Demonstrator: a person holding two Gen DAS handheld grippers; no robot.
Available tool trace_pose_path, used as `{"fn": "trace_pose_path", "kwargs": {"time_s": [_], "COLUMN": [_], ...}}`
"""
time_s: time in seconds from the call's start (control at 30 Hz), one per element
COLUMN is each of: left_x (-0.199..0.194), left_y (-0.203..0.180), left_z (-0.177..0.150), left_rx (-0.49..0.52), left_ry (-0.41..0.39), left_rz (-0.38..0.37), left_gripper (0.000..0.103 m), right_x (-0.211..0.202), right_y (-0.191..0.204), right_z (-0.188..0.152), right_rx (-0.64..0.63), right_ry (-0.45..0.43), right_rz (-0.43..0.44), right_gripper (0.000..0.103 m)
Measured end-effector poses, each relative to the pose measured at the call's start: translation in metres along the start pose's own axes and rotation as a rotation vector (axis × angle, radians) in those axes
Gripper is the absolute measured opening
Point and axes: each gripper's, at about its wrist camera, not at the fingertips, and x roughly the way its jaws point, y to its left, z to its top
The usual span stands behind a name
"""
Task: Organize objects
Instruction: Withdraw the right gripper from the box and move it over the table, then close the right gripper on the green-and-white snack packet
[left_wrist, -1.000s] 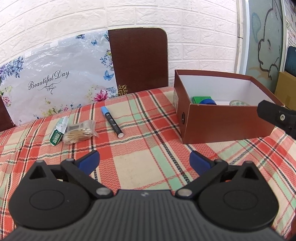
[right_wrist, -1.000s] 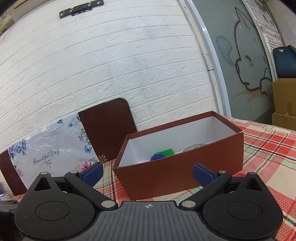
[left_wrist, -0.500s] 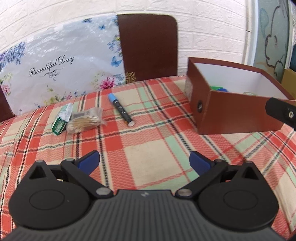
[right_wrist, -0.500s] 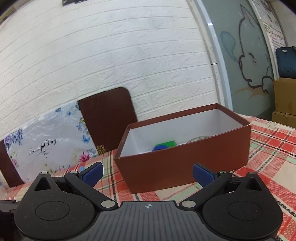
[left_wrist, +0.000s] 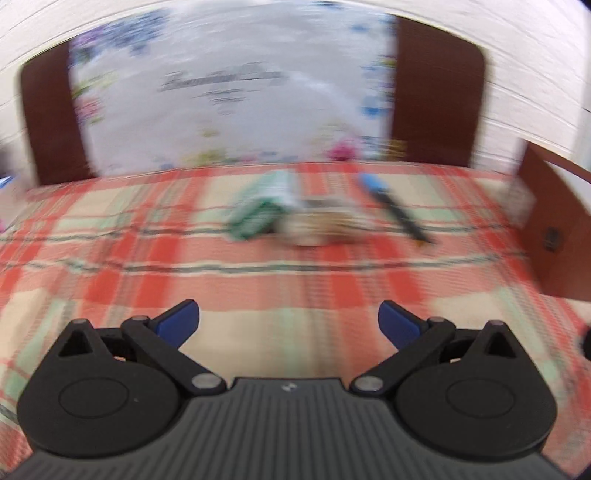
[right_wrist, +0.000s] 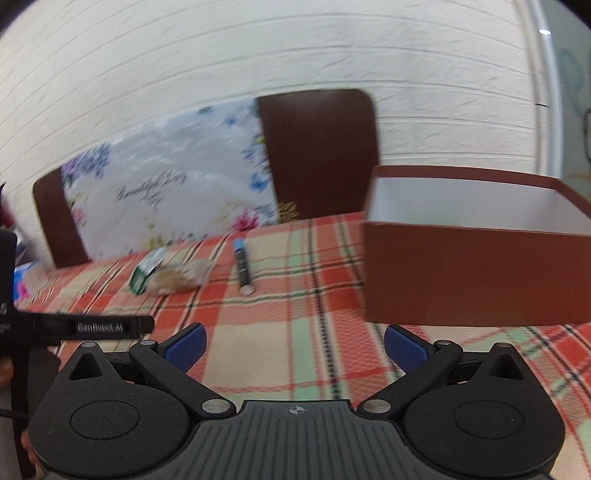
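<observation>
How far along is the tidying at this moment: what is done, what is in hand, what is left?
Done: cannot be judged; the brown box's contents are hidden in both views. In hand: nothing; the left gripper and right gripper are both open and empty. Left: the blue-capped marker, the clear bag and the green packet lie on the plaid tablecloth, outside the box.

We see a woven red-and-cream plaid tablecloth (right_wrist: 295, 314), a matt brown cardboard box (right_wrist: 476, 277) with a smooth white paper lining, a glossy floral plastic bag (right_wrist: 166, 184), and a crinkly clear plastic packet (right_wrist: 181, 278).
</observation>
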Motion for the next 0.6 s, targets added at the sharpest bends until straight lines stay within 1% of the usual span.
{"fn": "trace_pose_path", "kwargs": {"time_s": [0.07, 0.13, 0.17, 0.2, 0.23, 0.27, 0.33, 0.47, 0.6], "left_x": [0.008, 0.016, 0.019, 0.021, 0.017, 0.015, 0.019, 0.017, 0.016], "left_y": [0.026, 0.052, 0.066, 0.081, 0.091, 0.095, 0.094, 0.087, 0.096], "left_z": [-0.002, -0.006, -0.008, -0.009, -0.01, -0.011, -0.011, -0.011, -0.013], "left_rx": [-0.032, -0.073, -0.124, -0.211, -0.272, -0.297, -0.292, -0.248, -0.296], "left_ry": [-0.015, -0.03, -0.018, -0.009, -0.051, -0.079, -0.079, -0.099, -0.12], "left_rz": [0.063, 0.106, 0.099, 0.054, 0.021, 0.003, 0.003, -0.004, -0.026], "left_gripper": [0.103, 0.103, 0.103, 0.103, 0.103, 0.103, 0.103, 0.103, 0.103], "right_x": [0.011, 0.023, 0.029, 0.035, 0.042, 0.049, 0.065, 0.096, 0.125], "right_y": [0.011, 0.025, 0.032, 0.039, 0.047, 0.054, 0.07, 0.102, 0.132], "right_z": [0.002, 0.007, 0.011, 0.014, 0.017, 0.02, 0.029, 0.048, 0.065], "right_rx": [-0.043, -0.08, -0.096, -0.116, -0.143, -0.176, -0.23, -0.322, -0.391], "right_ry": [0.019, 0.035, 0.038, 0.037, 0.031, 0.025, 0.018, -0.011, -0.028], "right_rz": [0.031, 0.06, 0.076, 0.094, 0.109, 0.121, 0.14, 0.194, 0.256], "right_gripper": [0.1, 0.096, 0.096, 0.094, 0.092, 0.09, 0.086, 0.085, 0.085]}}
